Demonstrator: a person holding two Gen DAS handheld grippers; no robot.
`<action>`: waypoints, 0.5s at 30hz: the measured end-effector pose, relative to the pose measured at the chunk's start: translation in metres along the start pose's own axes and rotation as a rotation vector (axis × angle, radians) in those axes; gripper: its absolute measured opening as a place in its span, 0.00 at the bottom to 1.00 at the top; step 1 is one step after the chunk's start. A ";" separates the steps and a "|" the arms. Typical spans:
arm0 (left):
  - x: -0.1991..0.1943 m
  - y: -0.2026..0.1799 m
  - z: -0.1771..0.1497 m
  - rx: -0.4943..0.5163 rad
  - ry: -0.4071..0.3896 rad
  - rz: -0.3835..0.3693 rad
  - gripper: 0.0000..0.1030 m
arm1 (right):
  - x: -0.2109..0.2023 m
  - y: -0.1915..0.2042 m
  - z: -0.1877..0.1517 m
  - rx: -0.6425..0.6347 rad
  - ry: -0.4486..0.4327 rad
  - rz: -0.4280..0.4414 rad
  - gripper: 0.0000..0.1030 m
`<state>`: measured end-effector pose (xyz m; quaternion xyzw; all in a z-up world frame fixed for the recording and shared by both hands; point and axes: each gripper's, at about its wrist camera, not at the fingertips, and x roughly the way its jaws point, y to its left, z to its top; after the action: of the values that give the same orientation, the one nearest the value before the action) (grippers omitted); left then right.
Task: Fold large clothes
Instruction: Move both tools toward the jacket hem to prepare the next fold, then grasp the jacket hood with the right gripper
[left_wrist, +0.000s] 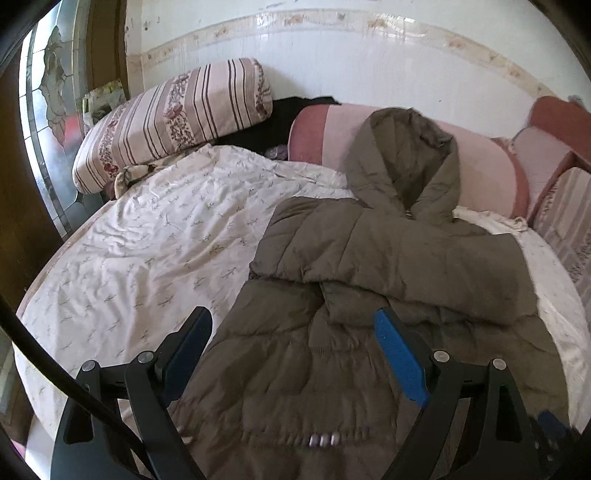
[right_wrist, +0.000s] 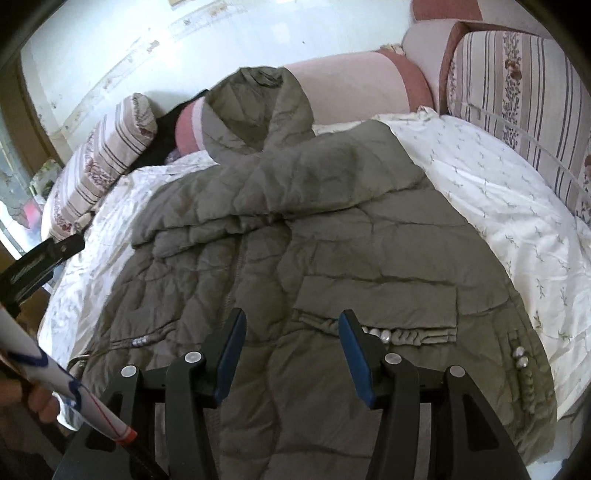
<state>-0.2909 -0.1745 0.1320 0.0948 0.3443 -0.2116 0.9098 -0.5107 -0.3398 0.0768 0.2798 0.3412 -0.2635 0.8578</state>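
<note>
An olive-grey quilted hooded jacket (left_wrist: 369, 266) lies front-up on the bed, hood toward the wall, both sleeves folded across the chest. It also shows in the right wrist view (right_wrist: 332, 236). My left gripper (left_wrist: 293, 325) is open and empty, hovering over the jacket's lower left part. My right gripper (right_wrist: 291, 325) is open and empty, above the jacket's lower front near a pocket with pearl trim (right_wrist: 384, 335). The left gripper's black finger (right_wrist: 55, 249) shows at the left edge of the right wrist view.
The bed has a white patterned sheet (left_wrist: 147, 236). A striped floral pillow (left_wrist: 170, 118) lies at the back left, a pink bolster (left_wrist: 332, 133) along the wall, and a striped headboard cushion (right_wrist: 517, 92) at the right. A glass door (left_wrist: 48, 110) stands at the left.
</note>
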 end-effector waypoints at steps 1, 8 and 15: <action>0.011 -0.003 0.005 -0.005 0.005 0.005 0.86 | 0.003 -0.002 0.003 0.004 0.008 -0.001 0.55; 0.098 -0.025 0.009 0.036 0.032 0.073 0.86 | 0.013 0.006 0.052 -0.004 0.016 -0.016 0.55; 0.126 -0.026 0.012 0.043 0.076 0.057 0.86 | 0.024 0.049 0.153 -0.103 -0.005 -0.049 0.55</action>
<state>-0.2108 -0.2416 0.0560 0.1322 0.3712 -0.1890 0.8994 -0.3973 -0.4123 0.1669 0.2264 0.3588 -0.2672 0.8652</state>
